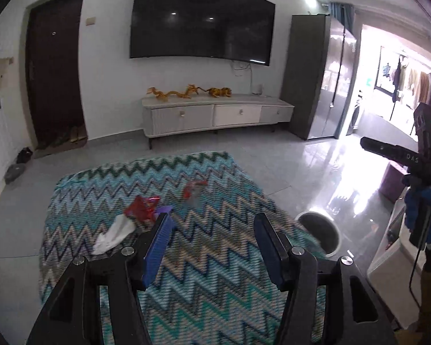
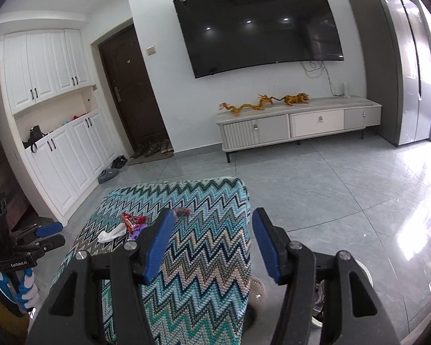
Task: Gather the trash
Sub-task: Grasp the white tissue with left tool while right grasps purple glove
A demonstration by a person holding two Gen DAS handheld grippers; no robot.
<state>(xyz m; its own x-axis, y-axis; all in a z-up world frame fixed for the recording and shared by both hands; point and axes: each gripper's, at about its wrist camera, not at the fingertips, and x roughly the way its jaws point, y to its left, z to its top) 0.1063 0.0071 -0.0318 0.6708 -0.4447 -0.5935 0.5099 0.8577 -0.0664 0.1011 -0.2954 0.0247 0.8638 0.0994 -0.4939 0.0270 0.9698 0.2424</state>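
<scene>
Collection barely under way, judging by the litter left on the zigzag cloth (image 1: 204, 258). On that cloth: a red wrapper (image 1: 142, 208), a crumpled white tissue (image 1: 113, 234) touching its near side, a scrap of purple (image 1: 164, 210) just beside it, and 1 more red-and-clear wrapper (image 1: 194, 188) farther toward the TV stand (image 1: 215, 113). At least 4 pieces uncollected, all well inside the cloth's edges. Off the cloth's right edge, on the tile floor, a round white-rimmed bin (image 1: 320, 231); something pale visible inside it in the right wrist view, too obscured to name. Left gripper (image 1: 212, 240) spread wide and empty, hovering above the cloth, its left finger just beside the purple scrap. Right gripper (image 2: 212, 238) likewise spread, holding nothing, poised over the cloth's right edge with the bin (image 2: 362, 270) below it. Likely next: a pinch on the nearest wrapper or tissue.
</scene>
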